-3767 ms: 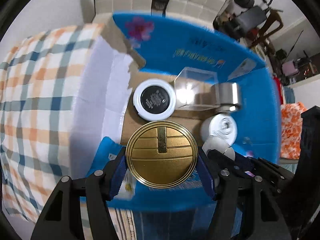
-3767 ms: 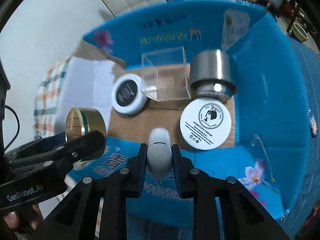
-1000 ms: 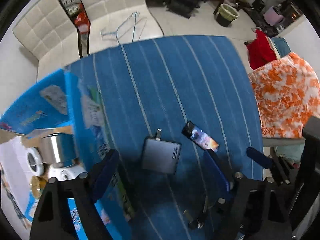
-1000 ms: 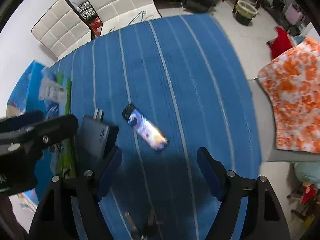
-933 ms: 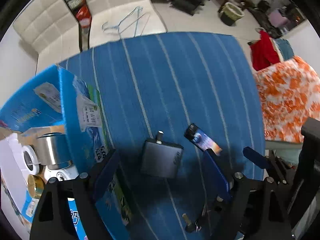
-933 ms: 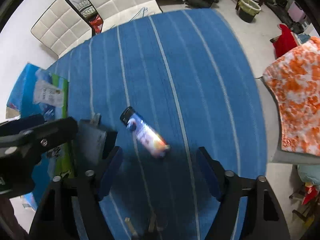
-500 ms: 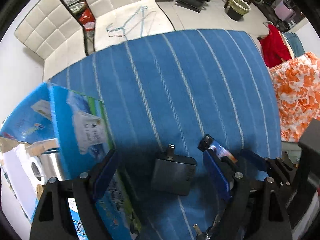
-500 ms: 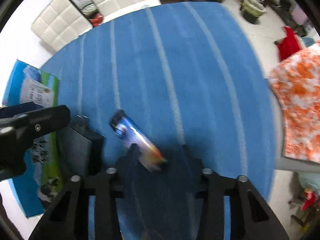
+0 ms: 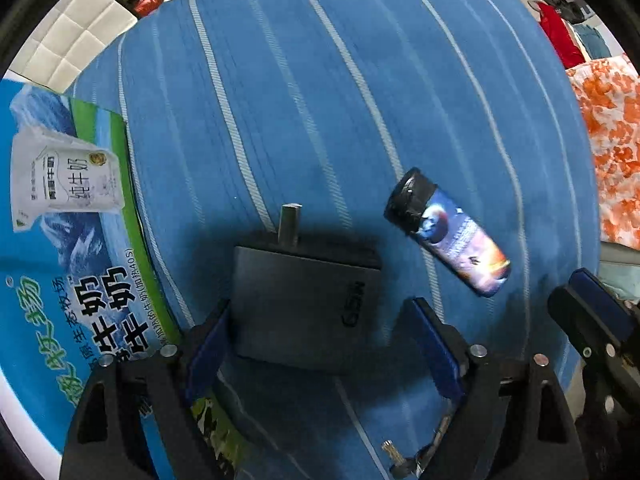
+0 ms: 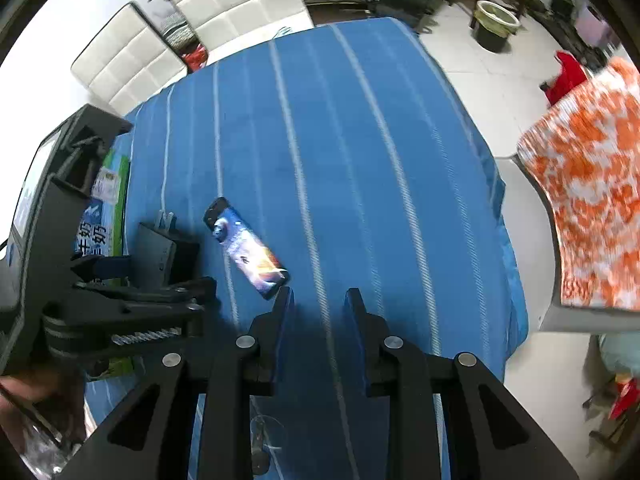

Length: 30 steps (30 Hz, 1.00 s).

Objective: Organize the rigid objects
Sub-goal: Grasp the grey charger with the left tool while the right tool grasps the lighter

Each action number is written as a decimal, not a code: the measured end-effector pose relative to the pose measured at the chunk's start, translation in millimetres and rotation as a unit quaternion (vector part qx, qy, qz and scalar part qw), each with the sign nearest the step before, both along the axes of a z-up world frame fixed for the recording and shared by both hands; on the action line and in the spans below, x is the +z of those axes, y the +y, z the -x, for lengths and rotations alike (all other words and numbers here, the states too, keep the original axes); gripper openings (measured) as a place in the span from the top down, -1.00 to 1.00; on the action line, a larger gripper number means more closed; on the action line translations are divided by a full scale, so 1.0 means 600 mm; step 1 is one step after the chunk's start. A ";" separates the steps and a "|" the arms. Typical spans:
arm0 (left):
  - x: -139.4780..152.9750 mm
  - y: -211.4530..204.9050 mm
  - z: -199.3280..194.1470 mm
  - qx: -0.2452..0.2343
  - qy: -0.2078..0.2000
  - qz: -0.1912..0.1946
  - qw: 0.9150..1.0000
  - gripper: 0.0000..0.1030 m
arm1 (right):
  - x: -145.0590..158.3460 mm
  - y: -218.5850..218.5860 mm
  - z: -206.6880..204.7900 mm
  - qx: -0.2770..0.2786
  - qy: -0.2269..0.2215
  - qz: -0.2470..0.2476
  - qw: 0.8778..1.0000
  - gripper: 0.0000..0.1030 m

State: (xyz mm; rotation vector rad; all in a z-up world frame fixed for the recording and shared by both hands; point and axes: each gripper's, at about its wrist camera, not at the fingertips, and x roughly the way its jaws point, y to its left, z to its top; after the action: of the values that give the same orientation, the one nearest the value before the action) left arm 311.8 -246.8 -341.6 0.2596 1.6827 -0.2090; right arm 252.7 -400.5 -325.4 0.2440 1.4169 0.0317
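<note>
A dark grey power bank point(image 9: 304, 304) with a short metal plug lies flat on the blue striped tablecloth point(image 9: 320, 100). My left gripper point(image 9: 320, 332) is open, its blue-padded jaws standing on either side of the power bank's near end without touching it. A lighter with a space print point(image 9: 448, 236) lies just right of it; it also shows in the right wrist view point(image 10: 248, 250). My right gripper point(image 10: 318, 304) is open and empty, just right of the lighter's near end. The power bank point(image 10: 160, 256) shows there partly behind the left gripper.
The blue milk carton box point(image 9: 68, 248) stands at the left, close beside the power bank. A small key or metal piece point(image 9: 394, 454) lies near the front edge. White chairs point(image 10: 192, 32) stand beyond the table. An orange patterned cloth point(image 10: 592, 208) is at the right.
Both grippers have left the box, empty, and come down low over the cloth. The left now straddles the power bank. The right has narrowed its jaws beside the lighter.
</note>
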 end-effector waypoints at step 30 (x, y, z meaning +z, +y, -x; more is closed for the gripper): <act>0.011 0.061 -0.011 0.082 -0.013 0.047 0.995 -0.10 | -0.030 0.087 -0.024 0.160 -0.050 -0.035 0.985 0.46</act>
State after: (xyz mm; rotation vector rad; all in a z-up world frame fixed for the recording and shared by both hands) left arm 318.6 -210.0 -334.8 0.0534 1.6544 -0.1602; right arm 267.2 -348.4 -343.7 0.0681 1.3439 0.3543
